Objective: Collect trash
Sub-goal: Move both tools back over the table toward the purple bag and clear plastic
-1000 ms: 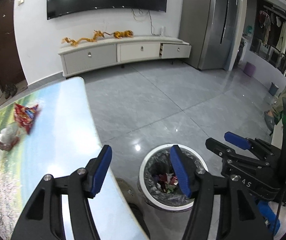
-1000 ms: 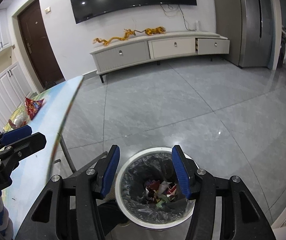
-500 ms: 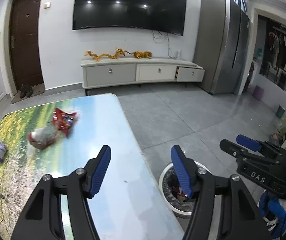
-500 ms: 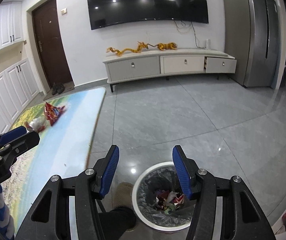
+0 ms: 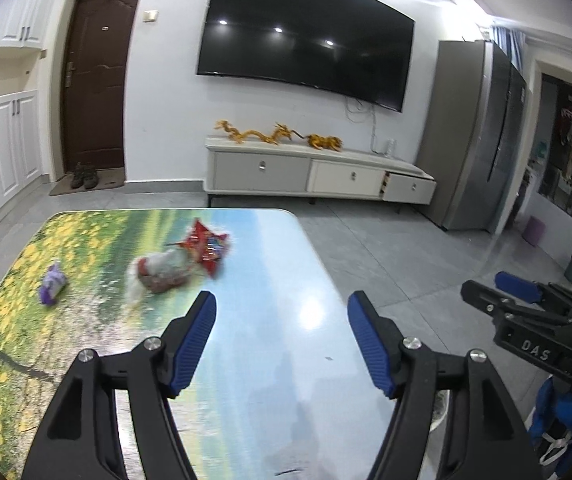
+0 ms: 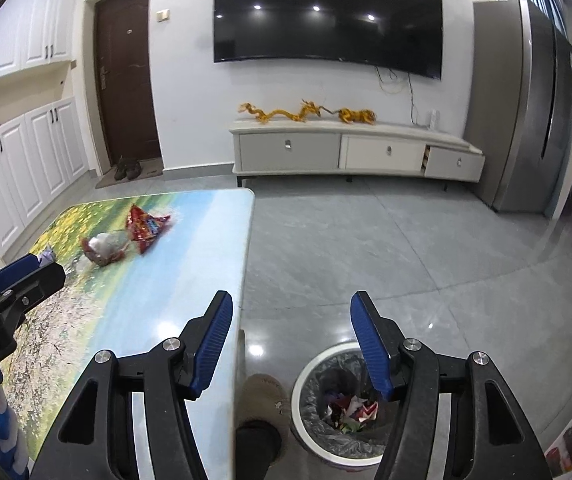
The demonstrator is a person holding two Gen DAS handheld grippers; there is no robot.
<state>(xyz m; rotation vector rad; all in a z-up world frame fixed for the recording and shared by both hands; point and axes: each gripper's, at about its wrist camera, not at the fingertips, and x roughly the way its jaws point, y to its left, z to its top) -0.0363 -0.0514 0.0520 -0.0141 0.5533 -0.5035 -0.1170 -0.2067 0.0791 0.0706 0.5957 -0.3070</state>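
Note:
On the picture-printed table (image 5: 270,320) (image 6: 174,288) lie a red snack wrapper (image 5: 206,246) (image 6: 146,228), a crumpled clear bag (image 5: 162,268) (image 6: 104,248) touching it, and a small purple wrapper (image 5: 52,282) (image 6: 46,256) farther left. My left gripper (image 5: 282,338) is open and empty above the table's near half, well short of the trash. My right gripper (image 6: 291,340) is open and empty over the table's right edge and the floor. A white bin (image 6: 313,364) with a grey liner and several wrappers inside stands on the floor below it.
The other gripper shows at the right edge in the left wrist view (image 5: 525,320) and at the left edge in the right wrist view (image 6: 2,300). A slippered foot (image 6: 262,396) stands between table and bin. A TV cabinet (image 5: 317,176) lines the far wall.
Both grippers have lifted and swung left from over the bin towards the table. The trash on the table has come to the middle of the left view. Both stayed open.

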